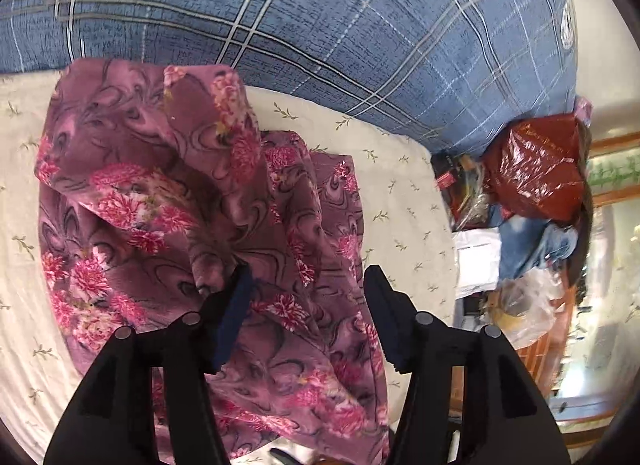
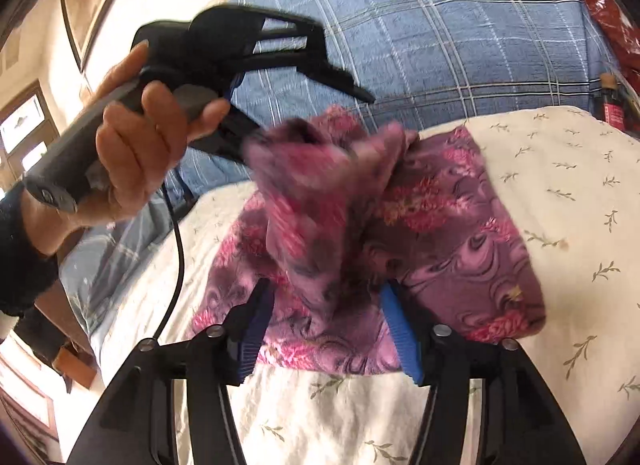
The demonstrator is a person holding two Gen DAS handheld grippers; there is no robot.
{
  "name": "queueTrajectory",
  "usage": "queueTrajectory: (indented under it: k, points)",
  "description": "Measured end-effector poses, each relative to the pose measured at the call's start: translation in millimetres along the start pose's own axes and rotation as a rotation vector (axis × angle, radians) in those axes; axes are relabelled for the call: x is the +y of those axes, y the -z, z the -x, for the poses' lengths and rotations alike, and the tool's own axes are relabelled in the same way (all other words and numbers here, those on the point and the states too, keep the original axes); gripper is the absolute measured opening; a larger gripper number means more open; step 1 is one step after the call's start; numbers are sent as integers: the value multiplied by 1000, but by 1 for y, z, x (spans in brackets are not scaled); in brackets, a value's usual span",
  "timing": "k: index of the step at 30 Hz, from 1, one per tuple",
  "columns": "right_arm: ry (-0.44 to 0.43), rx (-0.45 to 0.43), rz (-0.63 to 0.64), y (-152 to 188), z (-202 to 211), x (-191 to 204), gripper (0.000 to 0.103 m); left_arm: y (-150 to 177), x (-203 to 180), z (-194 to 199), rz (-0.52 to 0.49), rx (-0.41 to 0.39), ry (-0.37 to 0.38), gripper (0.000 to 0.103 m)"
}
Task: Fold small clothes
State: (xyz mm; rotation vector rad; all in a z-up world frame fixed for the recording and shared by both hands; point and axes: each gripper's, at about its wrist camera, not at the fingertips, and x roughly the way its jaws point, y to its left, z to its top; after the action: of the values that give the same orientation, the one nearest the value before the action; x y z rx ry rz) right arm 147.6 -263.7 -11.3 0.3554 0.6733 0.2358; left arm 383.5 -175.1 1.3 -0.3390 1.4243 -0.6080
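- Your left gripper (image 1: 308, 281) sits at the bottom centre of the left wrist view, its jaws spread apart, hovering over the purple floral garment (image 1: 192, 201); a fold of cloth lies against the left finger, but nothing is pinched between the pads.
- The garment lies crumpled across the left and middle of that view on the cream sprigged sheet (image 1: 404, 201), with a raised ridge of fabric running down its centre.
- Behind it, filling the top of the frame, is the blue plaid quilt (image 1: 320, 25).
- At the right edge, a red plastic bag (image 1: 536, 169) sits on a heap of clutter.
- Your right gripper (image 2: 326, 305) is at the bottom centre of the right wrist view, jaws spread, blue pads showing; a blurred peak of the garment (image 2: 316, 201) stands between the fingers, unclamped.
- In the upper left of that view, your left hand (image 2: 148, 153) grips the other tool's handle, its fingers reaching toward the cloth.
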Motion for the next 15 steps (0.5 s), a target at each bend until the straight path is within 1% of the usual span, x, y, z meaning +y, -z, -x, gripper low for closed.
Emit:
queueTrajectory:
  k: [1,2,4,6,7,9,11,12,13,14,15]
  points:
    - [-13,-4,-28,2,3,-4,58,2,-2,2,-10,-1,-11,58]
    - [-34,-8,-63,-4,1,-12,58,3,-5,1,-14,-3,-14,61]
    - [-62,-16,-131,-8,0,-23,58,5,-10,0,-9,-4,-10,65]
    - [-92,-24,-184,-9,-3,-35,58,6,-16,-3,-4,11,2,77]
    - [-101,-27,-199,-10,-3,-39,58,6,-21,-5,-7,23,-10,79]
    - [-116,-41,-198,-12,-2,-37,59,6,-33,-13,-40,45,-65,84]
    - [-107,-61,-168,-13,-2,-33,56,7,-46,-29,-95,85,-155,84]
    - [-107,-65,-156,-13,-3,-32,48,8,-50,-40,-122,111,-219,83]
    - [-102,-69,-150,-13,-4,-32,36,10,-51,-47,-133,125,-264,80]
    - [-105,-69,-145,-13,-6,-33,4,12,-52,-53,-141,126,-297,52]
    - [-120,-51,-148,-12,-8,-34,5,13,-53,-59,-151,134,-306,12]
